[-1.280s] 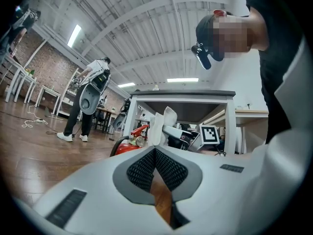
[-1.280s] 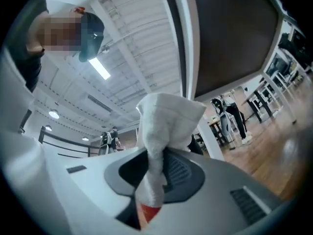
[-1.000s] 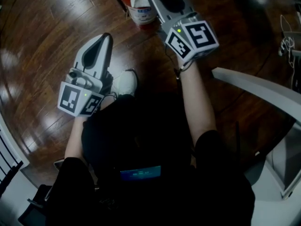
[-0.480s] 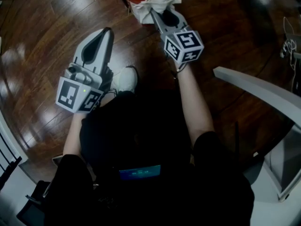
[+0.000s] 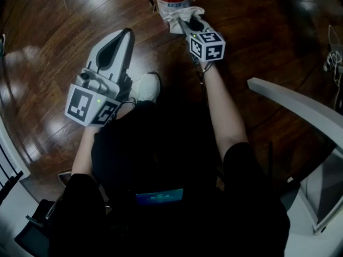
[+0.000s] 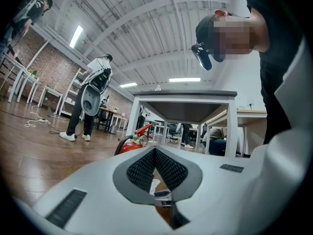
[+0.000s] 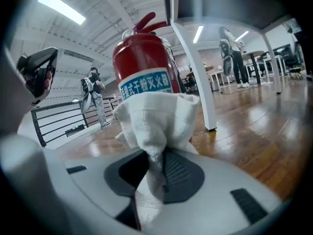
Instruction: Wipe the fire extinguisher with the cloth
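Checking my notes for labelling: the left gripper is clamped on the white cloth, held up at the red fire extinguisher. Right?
No, the right gripper is clamped on the white cloth, held up at the red fire extinguisher. The right gripper view shows the cloth pinched between its jaws; the left gripper is shut on nothing.

Obstacle: table leg (image 7: 198,82) near fire extinguisher (image 7: 142,58).

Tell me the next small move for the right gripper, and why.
Probably sweep the cloth across the fire extinguisher. The right gripper is shut on the cloth, which looks bunched against the label, so a wiping stroke seems due. The left gripper is shut on nothing.
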The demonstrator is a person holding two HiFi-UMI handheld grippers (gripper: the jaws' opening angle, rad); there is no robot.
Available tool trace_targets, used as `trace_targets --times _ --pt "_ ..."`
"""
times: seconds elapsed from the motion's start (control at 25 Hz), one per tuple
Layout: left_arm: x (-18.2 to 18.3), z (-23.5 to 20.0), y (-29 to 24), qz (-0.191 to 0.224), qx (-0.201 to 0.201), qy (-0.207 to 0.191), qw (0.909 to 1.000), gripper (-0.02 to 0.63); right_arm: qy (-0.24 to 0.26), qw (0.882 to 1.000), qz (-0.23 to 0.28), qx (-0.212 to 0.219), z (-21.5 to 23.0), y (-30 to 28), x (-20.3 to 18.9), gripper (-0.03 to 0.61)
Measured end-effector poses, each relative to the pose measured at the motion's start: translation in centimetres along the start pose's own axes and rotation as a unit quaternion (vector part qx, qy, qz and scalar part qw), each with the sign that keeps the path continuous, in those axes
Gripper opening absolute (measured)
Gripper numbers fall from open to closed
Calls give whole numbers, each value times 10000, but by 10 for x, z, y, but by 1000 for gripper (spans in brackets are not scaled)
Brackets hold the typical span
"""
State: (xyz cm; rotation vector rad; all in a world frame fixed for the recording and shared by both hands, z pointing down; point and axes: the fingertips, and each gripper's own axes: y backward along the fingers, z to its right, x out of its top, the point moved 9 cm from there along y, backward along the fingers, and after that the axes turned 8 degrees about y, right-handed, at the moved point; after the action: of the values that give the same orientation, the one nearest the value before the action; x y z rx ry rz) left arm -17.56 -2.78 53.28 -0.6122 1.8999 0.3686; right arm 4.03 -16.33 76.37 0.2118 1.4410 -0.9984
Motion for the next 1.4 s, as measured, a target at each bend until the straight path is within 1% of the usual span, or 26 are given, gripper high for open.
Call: trace_targets --times 0.32,0.48,0.56,0.64,0.84,0.96,1.04,1.24,1.4 --pt "-1 0 -4 -5 -1 10 10000 -2 -2 9999 -100 32 2 -2 -2 94" --pt "-2 -2 -6 -13 -20 21 10000 -2 38 10000 -58 46 -1 3 2 94" --pt "-2 -5 -7 -4 7 25 10000 -2 28 9999 116 50 -2 14 8 93" --pt "0 -12 -8 36 87 22 10000 -2 -12 9992 401 47 -3 30 20 92" --pt "16 -38 -16 110 354 64 9993 -2 112 9945 1038 -34 -9 76 71 92" --pt "49 -43 -17 82 313 156 9994 -2 152 9910 1332 -40 -22 110 114 94" --pt "79 -33 -16 7 246 225 9994 -2 190 9898 1408 -68 -37 141 148 94" --pt "156 30 -14 -377 31 371 9986 -2 169 9923 1225 -99 -80 227 233 92" --pt "230 88 -9 -457 -119 556 9973 -2 197 9937 1095 -144 -121 286 305 94"
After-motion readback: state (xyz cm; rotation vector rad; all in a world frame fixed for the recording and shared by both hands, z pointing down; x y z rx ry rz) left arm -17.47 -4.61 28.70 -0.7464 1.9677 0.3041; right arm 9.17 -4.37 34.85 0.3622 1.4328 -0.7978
